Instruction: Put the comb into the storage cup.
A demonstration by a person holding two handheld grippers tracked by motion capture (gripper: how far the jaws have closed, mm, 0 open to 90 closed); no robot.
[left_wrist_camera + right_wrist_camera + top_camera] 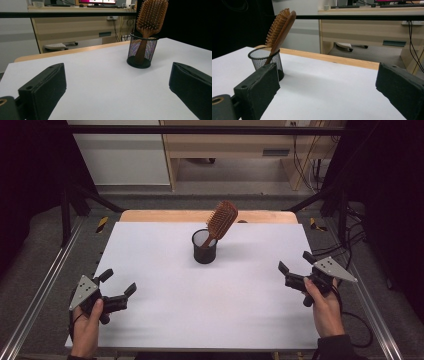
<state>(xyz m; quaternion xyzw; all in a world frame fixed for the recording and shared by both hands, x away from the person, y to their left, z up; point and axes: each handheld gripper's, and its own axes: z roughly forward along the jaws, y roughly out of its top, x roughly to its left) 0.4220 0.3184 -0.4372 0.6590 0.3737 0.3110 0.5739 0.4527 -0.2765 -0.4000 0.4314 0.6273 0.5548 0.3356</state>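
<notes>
A wooden paddle hairbrush [222, 219] stands handle-down in a black mesh cup [204, 247] near the middle back of the white table [210, 305], its head leaning right. In the left gripper view the hairbrush [151, 17] and cup [142, 52] sit ahead at right; in the right gripper view the hairbrush [281, 27] and cup [263, 59] sit at left. My left gripper [120, 281] rests open at the table's front left, held by a hand. My right gripper [296, 260] is open at the right edge. Nothing lies between either pair of jaws.
A wooden strip [150, 216] borders the table's far edge. Metal rails [40, 295] run along both sides, with black frame bars above. A desk [230, 142] and cables [310, 170] stand beyond on the floor.
</notes>
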